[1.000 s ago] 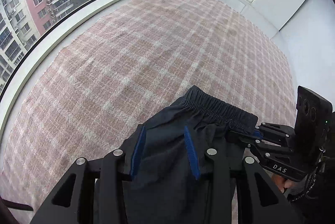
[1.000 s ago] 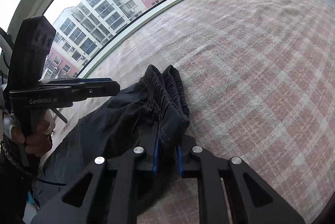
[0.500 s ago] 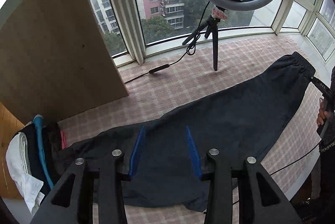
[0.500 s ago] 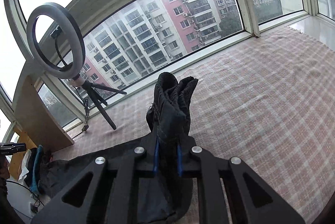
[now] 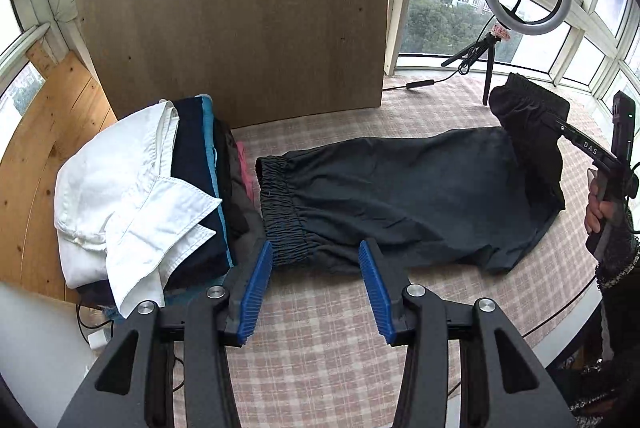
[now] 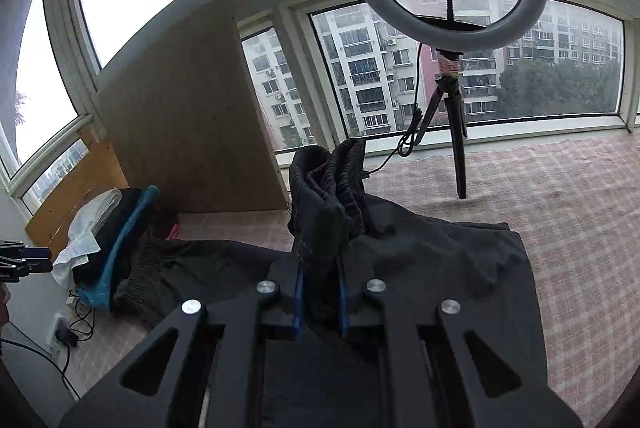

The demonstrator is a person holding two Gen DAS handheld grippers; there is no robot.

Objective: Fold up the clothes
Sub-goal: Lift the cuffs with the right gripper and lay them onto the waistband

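One pair of dark pants (image 5: pixel 400 196) lies flat on the checked cloth (image 5: pixel 320 328), just right of one pile of clothes (image 5: pixel 152 188). The left gripper (image 5: pixel 316 268) is wide apart, holding nothing. The right gripper (image 6: pixel 319 292) pinches the pants' bunched end.

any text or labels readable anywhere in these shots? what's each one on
"DAS": white letters on the side of the right gripper, seen from the left wrist view.
Red-and-white label on the ring light tripod, just under the ring: print is there but too small to read.
Lettering on the left gripper at the frame edge of the right wrist view: cut off, unreadable.
Nothing readable on the dark trousers or the stacked clothes.
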